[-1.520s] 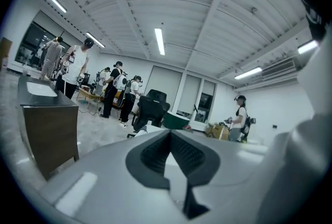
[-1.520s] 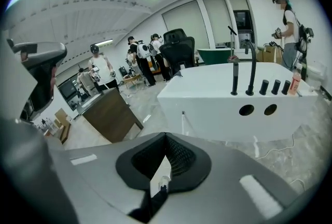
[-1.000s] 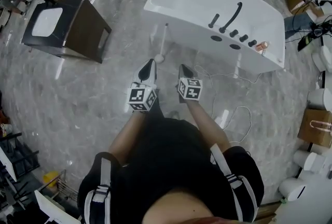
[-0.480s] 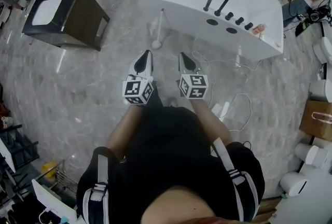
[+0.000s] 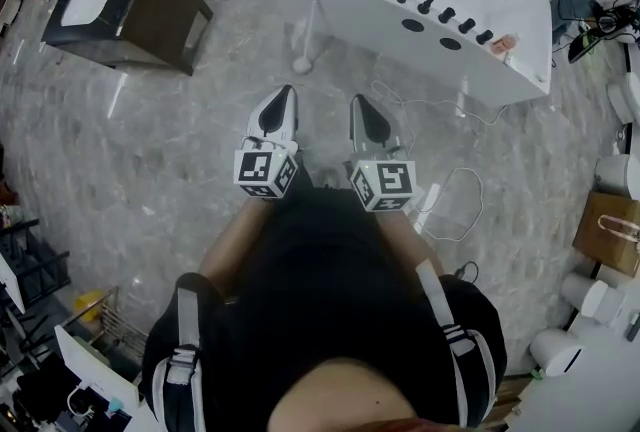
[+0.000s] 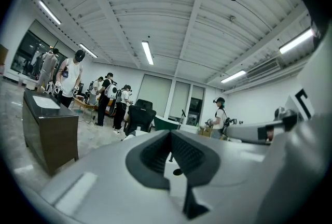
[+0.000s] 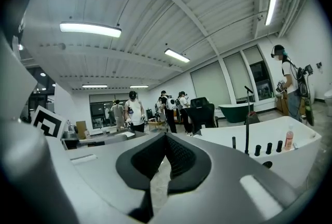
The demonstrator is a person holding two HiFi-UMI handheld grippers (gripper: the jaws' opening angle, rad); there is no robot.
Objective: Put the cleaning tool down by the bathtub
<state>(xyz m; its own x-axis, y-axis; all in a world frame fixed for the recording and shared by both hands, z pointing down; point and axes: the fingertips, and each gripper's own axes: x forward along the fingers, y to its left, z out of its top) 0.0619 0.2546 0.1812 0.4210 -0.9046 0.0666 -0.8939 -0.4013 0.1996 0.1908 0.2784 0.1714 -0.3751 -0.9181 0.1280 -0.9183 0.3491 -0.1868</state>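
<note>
Head view had the cleaning tool (image 5: 311, 32) propped against the near wall of the bathtub (image 5: 350, 12) at upper centre of the frame. Its rounded head sat on the floor (image 5: 170, 155), and its thin handle ran almost straight up the picture to the rim. Both claws were pinched together on nothing. The left claw (image 5: 287, 93) sat directly below the tool's head and nearer; the right claw (image 5: 357, 102) was lower right of it. The put-down looked done, and any re-grip would favour the left.
</note>
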